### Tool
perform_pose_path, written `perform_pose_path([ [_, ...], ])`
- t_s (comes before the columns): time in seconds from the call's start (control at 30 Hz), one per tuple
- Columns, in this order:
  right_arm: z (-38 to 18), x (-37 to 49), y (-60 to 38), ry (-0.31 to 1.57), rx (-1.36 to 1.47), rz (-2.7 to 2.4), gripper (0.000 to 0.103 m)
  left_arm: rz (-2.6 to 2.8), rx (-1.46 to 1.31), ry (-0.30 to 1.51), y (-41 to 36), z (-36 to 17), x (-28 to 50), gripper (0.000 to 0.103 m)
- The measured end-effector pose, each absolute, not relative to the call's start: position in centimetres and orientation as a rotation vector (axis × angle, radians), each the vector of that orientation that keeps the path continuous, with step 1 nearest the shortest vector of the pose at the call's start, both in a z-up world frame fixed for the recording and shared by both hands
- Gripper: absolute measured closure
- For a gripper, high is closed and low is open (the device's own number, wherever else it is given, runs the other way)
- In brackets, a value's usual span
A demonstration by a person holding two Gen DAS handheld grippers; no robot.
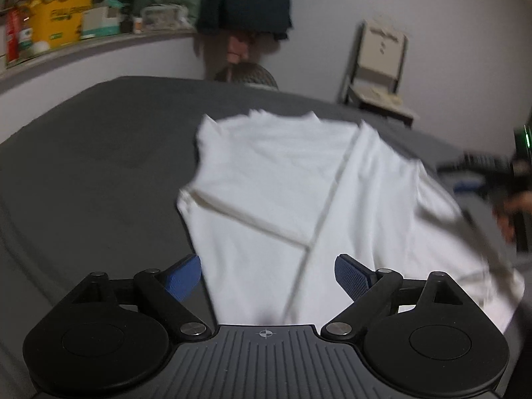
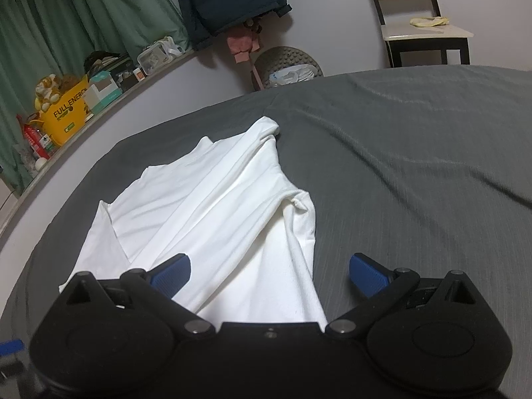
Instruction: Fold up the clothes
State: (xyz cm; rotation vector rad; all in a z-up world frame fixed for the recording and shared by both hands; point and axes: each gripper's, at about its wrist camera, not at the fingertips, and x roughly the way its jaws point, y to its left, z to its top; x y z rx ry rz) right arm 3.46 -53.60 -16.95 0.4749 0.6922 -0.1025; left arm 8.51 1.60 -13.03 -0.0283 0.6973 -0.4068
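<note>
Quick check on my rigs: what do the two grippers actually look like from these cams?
Left gripper: black linkage arms, round black housings, silver pivot pins, blue ribbed pads, grey ribbed base with a crosshair mark. Right gripper: the same build, but its base is plain black. No cables or sleeves visible.

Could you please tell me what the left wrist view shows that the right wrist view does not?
Only the left wrist view shows the right gripper, blurred at its right edge, and the open left gripper. Only the right wrist view shows the chair's yellow cloth and the bin's plastic bag. Both show the white shirt on the grey bed, the yellow box and the chair.
</note>
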Motion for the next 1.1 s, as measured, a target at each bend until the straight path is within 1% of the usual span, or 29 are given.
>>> perform_pose_path([
  [0.23, -16.3, 4.0, -54.6, 0.602, 0.486, -0.064, 0.0, -0.361, -0.317, 0.657, 6.6, -10.6, 16.3, 0.012],
  [0.43, -15.9, 5.3, -54.9, 0.552, 0.493, 0.018, 0.001, -0.363, -0.471, 0.614, 9.1, -11.4, 25.2, 0.012],
  [0.63, -14.8, 8.1, -54.8, 0.545, 0.462, 0.038, 0.001, -0.415, -0.516, 0.675, 6.9, -15.2, 32.9, 0.012],
  [0.73, -14.6, 12.0, -55.0, 0.583, 0.412, 0.03, 0.003, -0.455, -0.462, 0.731, 4.2, -17.1, 35.9, 0.012],
  [0.8, -14.6, 15.6, -55.3, 0.627, 0.385, 0.014, 0.005, -0.472, -0.417, 0.756, 2.4, -18.2, 37.5, 0.012],
  [0.83, -14.7, 17.4, -55.6, 0.653, 0.396, 0.001, 0.009, -0.478, -0.402, 0.766, 1.5, -18.6, 38.1, 0.012],
  [0.9, -15.2, 20.7, -56.6, 0.698, 0.447, -0.037, 0.011, -0.493, -0.412, 0.78, 0.4, -19.5, 39.4, 0.012],
  [1.0, -16.2, 24.6, -58.1, 0.749, 0.529, -0.116, 0.016, -0.501, -0.427, 0.794, -0.7, -20.6, 40.6, 0.012],
  [1.03, -16.6, 25.7, -58.3, 0.769, 0.54, -0.133, 0.019, -0.5, -0.427, 0.792, -1.0, -20.9, 40.9, 0.012],
  [1.1, -17.5, 27.3, -58.5, 0.813, 0.57, -0.145, 0.034, -0.48, -0.426, 0.79, -1.2, -21.4, 41.4, 0.013],
])
